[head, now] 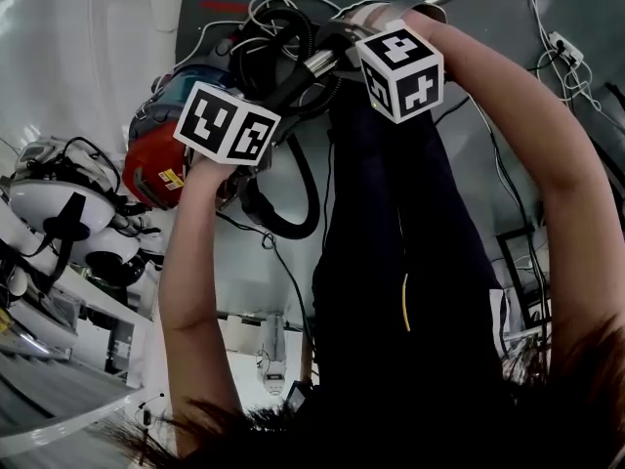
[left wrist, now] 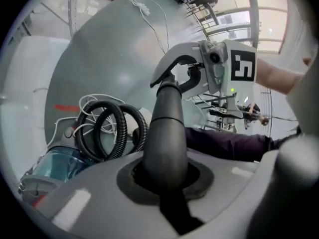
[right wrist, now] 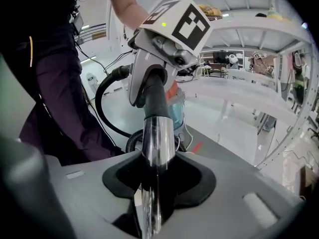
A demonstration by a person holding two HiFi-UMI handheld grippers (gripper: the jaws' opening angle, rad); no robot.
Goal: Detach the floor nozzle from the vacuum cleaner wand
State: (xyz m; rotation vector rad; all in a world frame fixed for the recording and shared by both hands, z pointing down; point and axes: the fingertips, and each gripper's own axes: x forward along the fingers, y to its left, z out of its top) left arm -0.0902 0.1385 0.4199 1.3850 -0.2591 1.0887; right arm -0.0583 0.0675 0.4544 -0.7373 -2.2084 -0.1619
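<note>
Chrome wand (right wrist: pixel 157 143) gripped by right fingers (right wrist: pixel 70 188), dark tube (left wrist: pixel 168 128) by left fingers (left wrist: pixel 75 205); coiled hose (left wrist: pixel 118 129) behind.

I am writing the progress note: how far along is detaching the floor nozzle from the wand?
Done: both grippers have a grip. In hand: the left gripper is shut on the dark handle tube, the right gripper on the chrome wand. Left: the separation; no view clearly shows the nozzle, so whether it is off cannot be told.
</note>
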